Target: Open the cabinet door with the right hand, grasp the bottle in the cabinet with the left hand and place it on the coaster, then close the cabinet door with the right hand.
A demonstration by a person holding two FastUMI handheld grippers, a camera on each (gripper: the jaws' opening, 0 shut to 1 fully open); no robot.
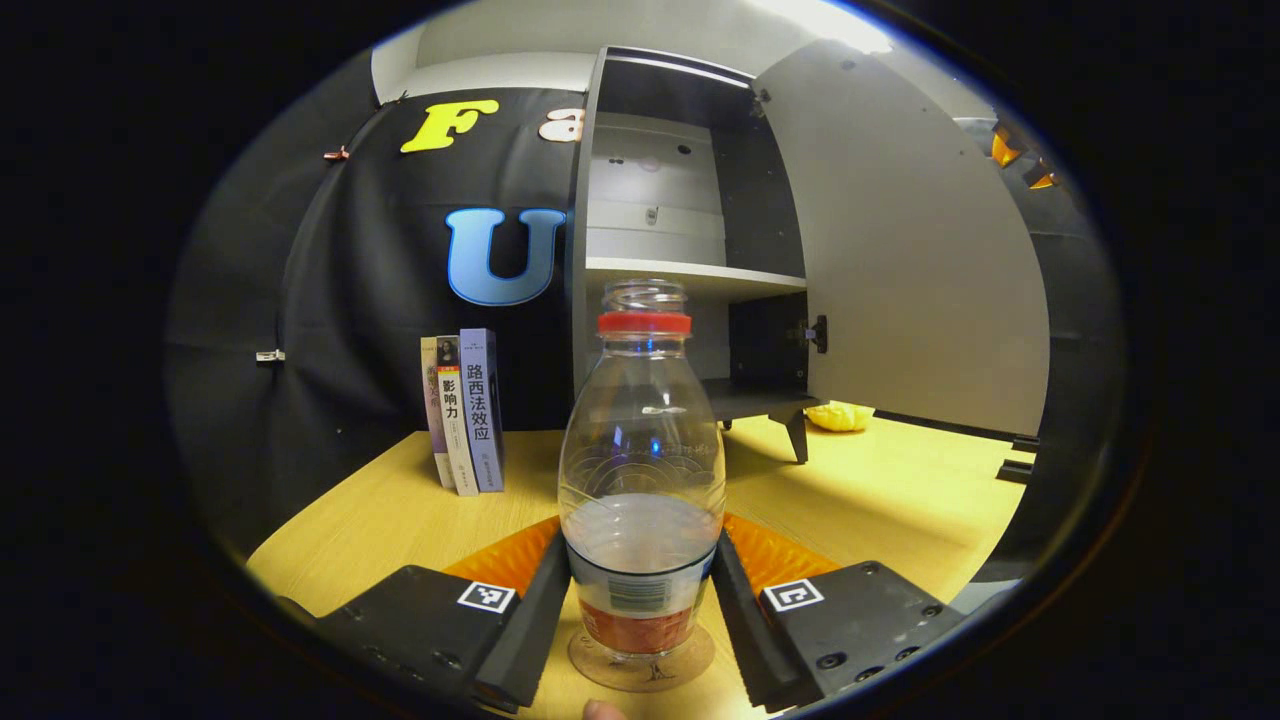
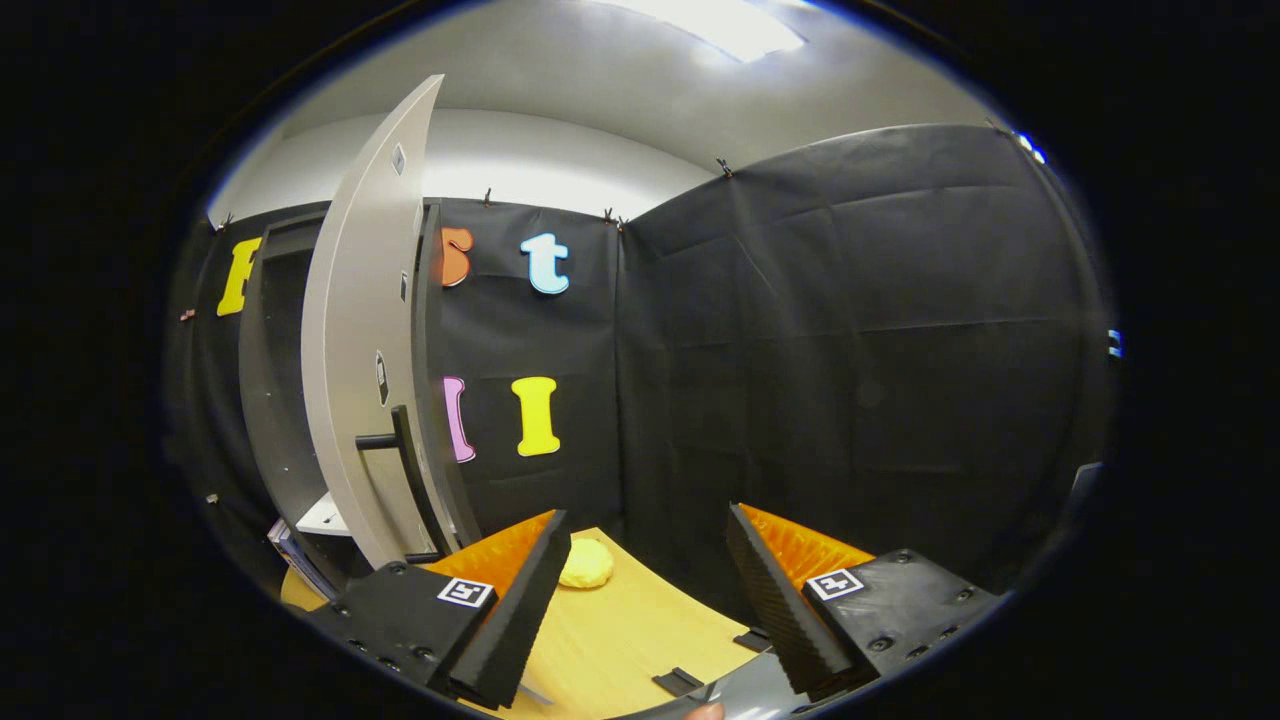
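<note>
A clear plastic bottle (image 1: 642, 440) with a red neck ring and no cap stands upright on a round brown coaster (image 1: 640, 668) in the left gripper view. My left gripper (image 1: 640, 560) has both fingers against the bottle's lower sides, so it is shut on the bottle. Behind it stands the grey cabinet (image 1: 650, 200), its door (image 1: 900, 250) swung wide open to the right. In the right gripper view, my right gripper (image 2: 645, 530) is open and holds nothing. It sits to the right of the door (image 2: 360, 330) and its dark bar handle (image 2: 405, 470), not touching either.
Three upright books (image 1: 465, 410) stand on the yellow wooden table (image 1: 880, 480) left of the cabinet. A small yellow lump (image 1: 840, 415) (image 2: 585, 562) lies on the table under the open door. Black cloth walls close in the back and right.
</note>
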